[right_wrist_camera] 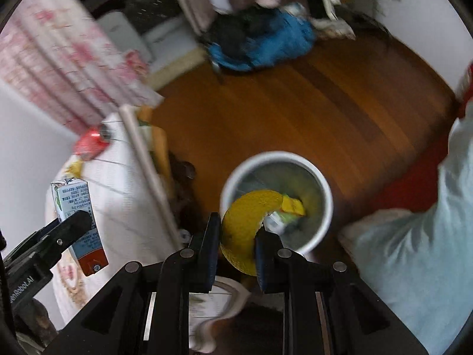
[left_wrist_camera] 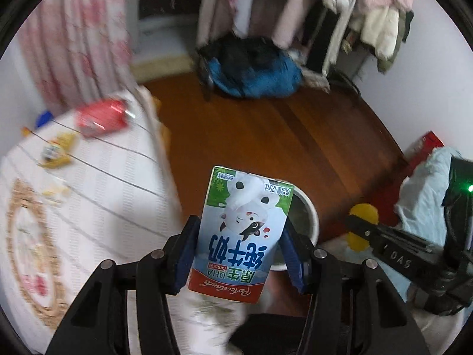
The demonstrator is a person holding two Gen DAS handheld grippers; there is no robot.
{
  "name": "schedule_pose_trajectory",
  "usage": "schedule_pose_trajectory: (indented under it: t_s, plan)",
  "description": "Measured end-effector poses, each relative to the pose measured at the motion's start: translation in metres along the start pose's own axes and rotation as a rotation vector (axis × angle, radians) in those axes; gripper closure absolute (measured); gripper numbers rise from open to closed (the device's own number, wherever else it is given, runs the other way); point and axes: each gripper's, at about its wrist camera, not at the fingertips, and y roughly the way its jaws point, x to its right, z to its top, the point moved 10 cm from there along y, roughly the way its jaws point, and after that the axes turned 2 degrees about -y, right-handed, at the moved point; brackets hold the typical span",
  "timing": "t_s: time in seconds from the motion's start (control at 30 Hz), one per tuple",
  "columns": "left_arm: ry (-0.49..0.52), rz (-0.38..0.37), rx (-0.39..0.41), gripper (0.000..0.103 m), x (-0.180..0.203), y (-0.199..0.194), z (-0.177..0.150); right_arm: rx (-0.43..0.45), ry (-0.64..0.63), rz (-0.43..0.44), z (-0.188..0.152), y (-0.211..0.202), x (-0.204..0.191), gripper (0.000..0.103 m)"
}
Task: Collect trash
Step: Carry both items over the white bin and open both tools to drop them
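My left gripper [left_wrist_camera: 238, 248] is shut on a small milk carton [left_wrist_camera: 241, 230] with a cartoon cow, held upside down just in front of the white trash bin [left_wrist_camera: 310, 216]. The same milk carton [right_wrist_camera: 78, 224] shows at the left of the right wrist view, above the table. My right gripper [right_wrist_camera: 238, 242] is shut on a curved yellow peel [right_wrist_camera: 245, 222], held over the near rim of the trash bin [right_wrist_camera: 322, 189], which holds a yellow wrapper and other scraps. The yellow peel [left_wrist_camera: 362, 224] also appears at the right of the left wrist view.
A white-clothed table [left_wrist_camera: 88, 189] at the left carries a crushed red can [left_wrist_camera: 102, 117] and yellow wrappers [left_wrist_camera: 56, 151]. A blue and black bundle [left_wrist_camera: 254, 71] lies on the wooden floor under a clothes rack. A pale blue cloth [right_wrist_camera: 414, 251] lies at the right.
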Motion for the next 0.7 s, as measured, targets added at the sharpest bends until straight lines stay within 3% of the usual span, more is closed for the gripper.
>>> schedule_pose_trajectory:
  t_s: [0.2, 0.43, 0.57, 0.7]
  plan:
    - [-0.006, -0.071, -0.182, 0.053, 0.043, 0.087, 0.001, -0.112, 0.094, -0.011, -0.006, 0.065, 0.067, 0.082]
    - [-0.01, -0.055, -0.312, 0.05, 0.061, 0.142, -0.009, -0.199, 0.128, -0.026, -0.004, 0.127, 0.102, 0.082]
    - [-0.022, -0.027, -0.329, 0.02, 0.058, 0.157, -0.012, -0.247, 0.14, -0.026, -0.009, 0.151, 0.115, 0.08]
    - [0.003, 0.033, -0.315, 0.009, 0.052, 0.159, -0.018, -0.265, 0.156, -0.033, -0.013, 0.16, 0.122, 0.046]
